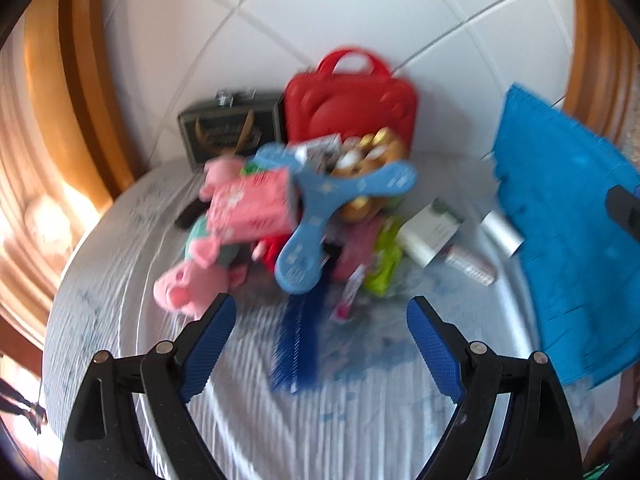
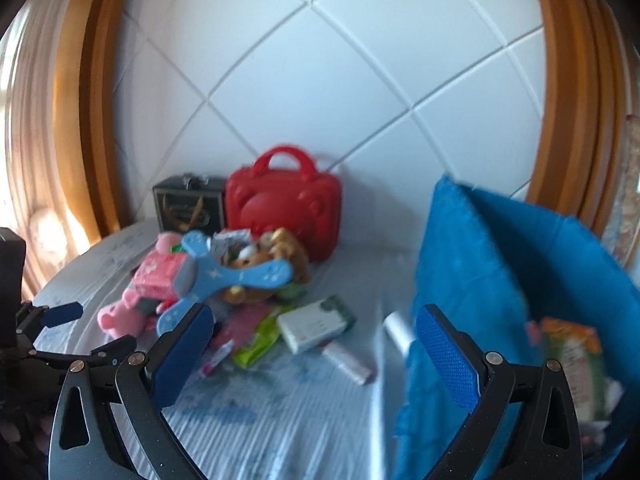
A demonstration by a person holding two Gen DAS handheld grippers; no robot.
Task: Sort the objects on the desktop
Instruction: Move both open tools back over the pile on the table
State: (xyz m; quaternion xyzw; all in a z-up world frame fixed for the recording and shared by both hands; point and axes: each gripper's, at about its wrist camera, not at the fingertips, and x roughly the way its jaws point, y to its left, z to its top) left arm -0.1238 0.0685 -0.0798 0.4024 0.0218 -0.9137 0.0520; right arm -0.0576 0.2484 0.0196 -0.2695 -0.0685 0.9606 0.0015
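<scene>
The left gripper (image 1: 320,344) and right gripper (image 2: 314,352) both have jaws wide apart with nothing between them — free to pick. The clutter sits in a heap mid-table (image 1: 100,280): a boomerang (image 1: 316,216) on top, a pink box (image 1: 252,208) and pink plush (image 1: 188,288) beside it. A blue bag (image 2: 500,264) stands open at the right — probably the bin, since packets already lie inside.

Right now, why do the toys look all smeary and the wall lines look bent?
In the left wrist view, the pile around the blue boomerang is smeared by motion blur, while the left tool stays sharp. In the right wrist view the blur is milder, and the red case reads clearly. Both fisheye views bend the straight wall lines, and sunlight glares at the left edge.
</scene>
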